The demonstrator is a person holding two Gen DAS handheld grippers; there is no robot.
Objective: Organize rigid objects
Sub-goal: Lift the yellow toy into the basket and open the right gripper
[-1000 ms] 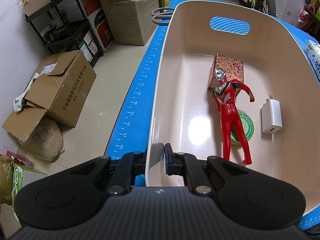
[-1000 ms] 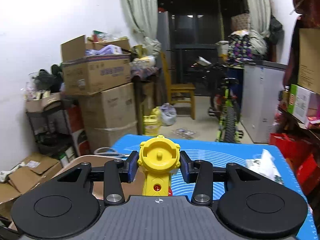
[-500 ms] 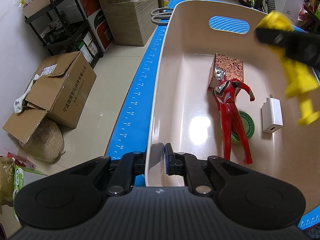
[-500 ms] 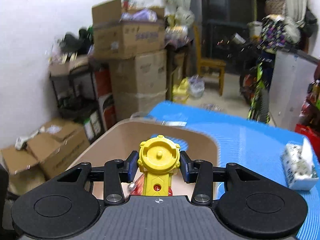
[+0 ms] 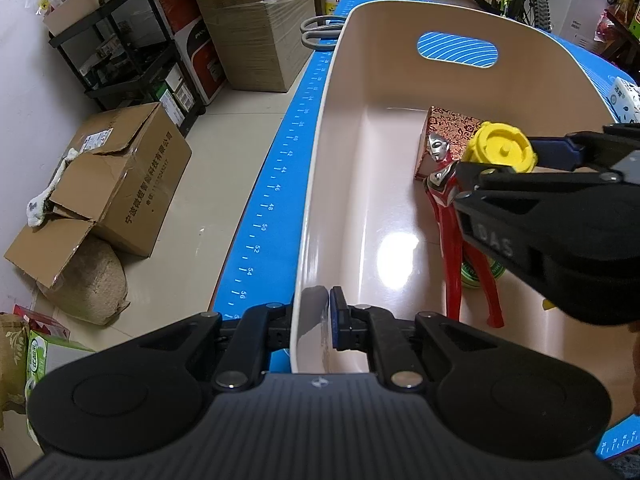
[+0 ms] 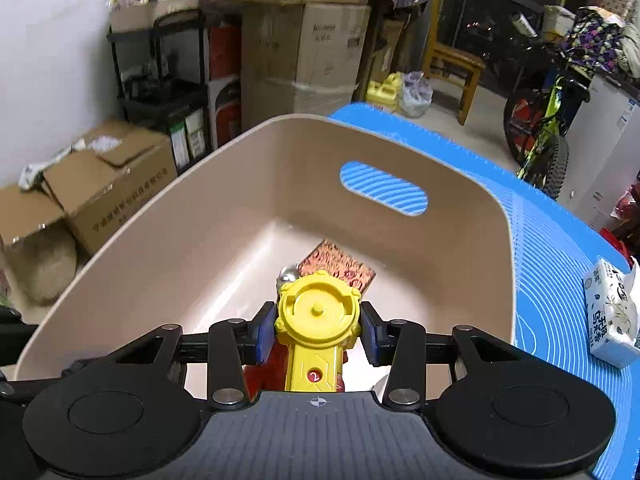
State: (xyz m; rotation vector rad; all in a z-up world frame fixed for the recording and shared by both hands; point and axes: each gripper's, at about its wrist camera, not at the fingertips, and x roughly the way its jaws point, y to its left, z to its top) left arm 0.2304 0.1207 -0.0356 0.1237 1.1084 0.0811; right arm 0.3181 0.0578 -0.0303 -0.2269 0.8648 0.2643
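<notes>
beige bin (image 5: 344, 128) on blue mat (image 5: 280, 184): near rim clamped by left gripper (image 5: 325, 322), unmoved. right gripper (image 6: 317, 330), previously outside, has swung in over the bin interior, jaws closed on yellow toy (image 6: 316, 316) above red figure (image 5: 450, 216); release into bin likely next

We see an evenly lit indoor scene, bright enough for clear colour. Overhead light leaves a white glare patch on the glossy floor of the beige tub (image 5: 348, 184). Shadows are soft and short. Both fisheye views bend straight lines near the borders, and the corners fall to black. The left wrist view is sharp; in the right wrist view the cardboard boxes (image 6: 304, 28) at the top smear with motion blur.
</notes>
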